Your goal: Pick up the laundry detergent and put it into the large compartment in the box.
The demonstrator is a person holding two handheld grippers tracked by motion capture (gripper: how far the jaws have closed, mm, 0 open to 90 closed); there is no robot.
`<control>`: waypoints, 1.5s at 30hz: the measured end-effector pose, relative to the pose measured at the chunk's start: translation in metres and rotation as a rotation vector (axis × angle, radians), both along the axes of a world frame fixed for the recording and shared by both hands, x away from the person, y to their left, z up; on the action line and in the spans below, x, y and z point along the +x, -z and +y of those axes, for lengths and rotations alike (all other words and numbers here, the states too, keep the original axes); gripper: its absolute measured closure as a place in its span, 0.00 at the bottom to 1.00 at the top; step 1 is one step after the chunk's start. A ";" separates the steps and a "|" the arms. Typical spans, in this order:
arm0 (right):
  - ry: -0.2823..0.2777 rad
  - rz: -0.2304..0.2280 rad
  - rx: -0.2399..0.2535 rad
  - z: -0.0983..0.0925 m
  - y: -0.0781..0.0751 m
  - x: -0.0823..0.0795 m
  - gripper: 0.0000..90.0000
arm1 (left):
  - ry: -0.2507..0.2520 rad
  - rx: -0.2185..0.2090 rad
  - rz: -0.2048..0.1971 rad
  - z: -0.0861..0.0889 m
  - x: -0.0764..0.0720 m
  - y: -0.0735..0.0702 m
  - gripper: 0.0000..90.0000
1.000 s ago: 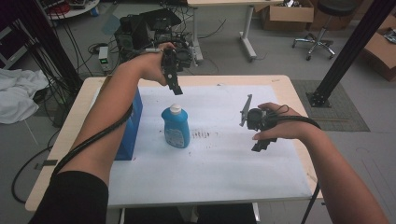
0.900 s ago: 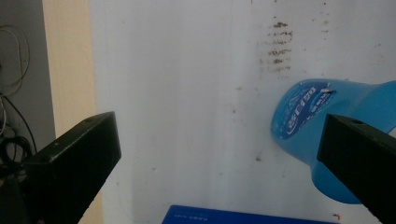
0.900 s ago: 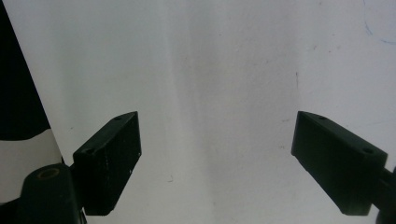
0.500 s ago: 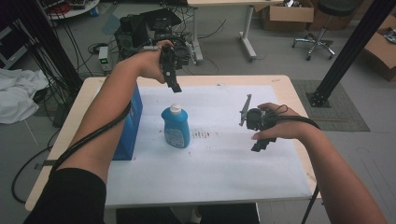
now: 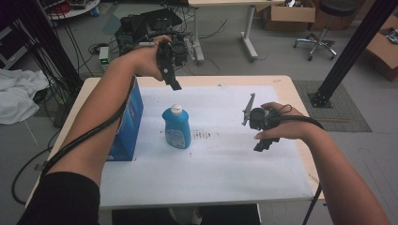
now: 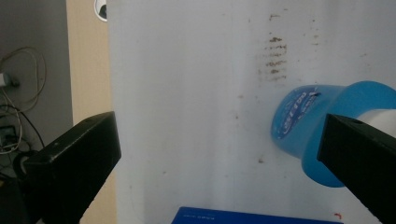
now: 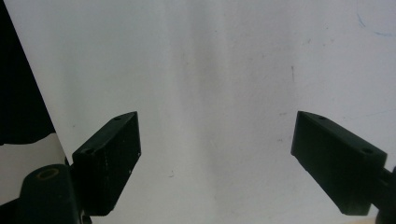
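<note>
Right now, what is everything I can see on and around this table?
Bottle: one, blue with white cap, upright mid-table on the sheet.
Box: one, blue, upright left of the bottle.
Sheet: one, white, speckled with dark marks, covering the table.
Cardboard boxes: two, brown, floor at back and right.
Office chair: one, dark, back right.
Cloth: one, white, floor at left.
Left tongs: one, black, open, raised above the bottle.
Right tongs: one, black, open, over bare sheet.
</note>
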State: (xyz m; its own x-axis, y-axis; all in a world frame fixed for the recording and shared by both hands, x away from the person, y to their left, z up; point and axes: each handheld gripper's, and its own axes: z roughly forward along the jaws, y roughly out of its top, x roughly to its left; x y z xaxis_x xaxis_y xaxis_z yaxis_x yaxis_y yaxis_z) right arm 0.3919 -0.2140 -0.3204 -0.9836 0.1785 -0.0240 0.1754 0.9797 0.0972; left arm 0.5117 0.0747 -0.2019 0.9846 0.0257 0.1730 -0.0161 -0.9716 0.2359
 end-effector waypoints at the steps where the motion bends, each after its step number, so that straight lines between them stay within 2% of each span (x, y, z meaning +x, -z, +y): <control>1: 0.000 0.000 0.001 0.001 0.000 0.000 0.18 | 0.001 -0.021 0.003 0.003 -0.004 -0.003 0.00; 9: -0.023 -0.007 -0.011 0.007 -0.001 0.001 0.18 | 0.033 -0.037 -0.006 0.015 -0.028 -0.017 0.00; 12: -0.025 -0.003 -0.006 0.009 -0.001 0.000 0.18 | 0.040 -0.050 0.001 0.018 -0.034 -0.019 0.00; 16: -0.025 -0.004 -0.008 0.009 -0.001 0.000 0.18 | 0.044 -0.048 0.002 0.021 -0.038 -0.018 0.00; 22: -0.023 -0.002 -0.007 0.009 -0.004 -0.001 0.18 | 0.049 -0.053 0.011 0.029 -0.046 -0.016 0.00; 25: -0.021 -0.016 -0.008 0.009 -0.005 -0.003 0.18 | 0.055 -0.052 0.022 0.032 -0.052 -0.012 0.00; 31: -0.012 -0.017 0.003 0.009 -0.005 -0.005 0.18 | 0.086 -0.031 0.042 0.029 -0.060 -0.004 0.00; 36: -0.011 -0.023 -0.008 0.010 -0.005 -0.006 0.18 | 0.112 -0.006 0.056 0.026 -0.065 0.003 0.00; 45: -0.003 -0.024 -0.007 0.011 -0.004 -0.008 0.18 | 0.138 0.008 0.073 0.025 -0.067 0.013 0.00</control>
